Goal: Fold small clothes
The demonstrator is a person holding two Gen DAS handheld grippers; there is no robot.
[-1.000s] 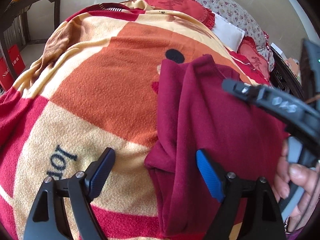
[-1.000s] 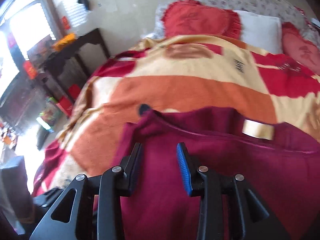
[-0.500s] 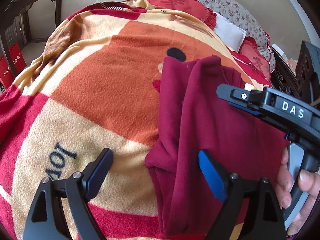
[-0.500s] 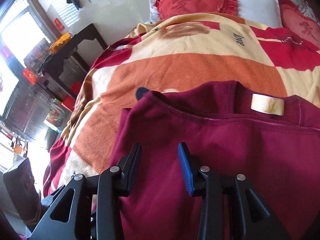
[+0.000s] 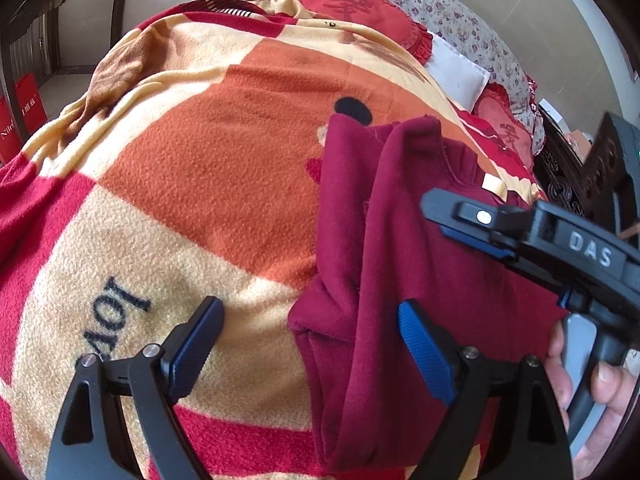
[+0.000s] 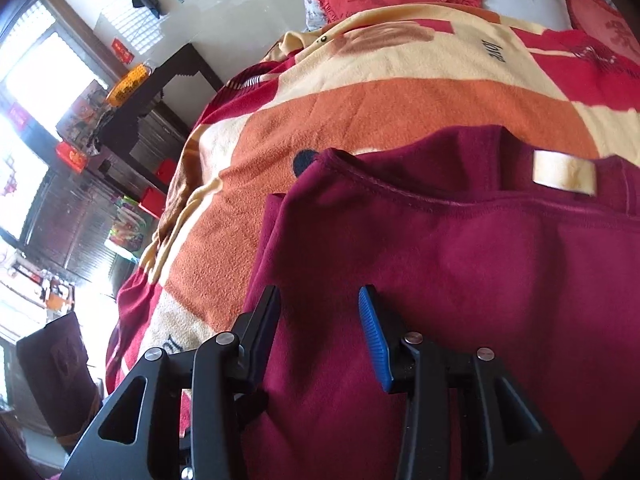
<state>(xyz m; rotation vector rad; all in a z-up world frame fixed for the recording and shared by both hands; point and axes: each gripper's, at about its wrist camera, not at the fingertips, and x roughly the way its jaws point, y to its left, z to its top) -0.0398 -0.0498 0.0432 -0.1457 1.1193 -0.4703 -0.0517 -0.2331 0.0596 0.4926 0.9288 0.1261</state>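
**Maroon top on the bed, both grippers over it**

The left gripper [image 5: 308, 344] hangs spread wide, gripping nothing, above the bed's orange, cream and red fleece blanket [image 5: 208, 168]. The folded maroon fleece top [image 5: 400, 240] lies on the blanket's right part. The right gripper [image 6: 320, 320] is opening; maroon cloth shows between its jaws, unpinched.
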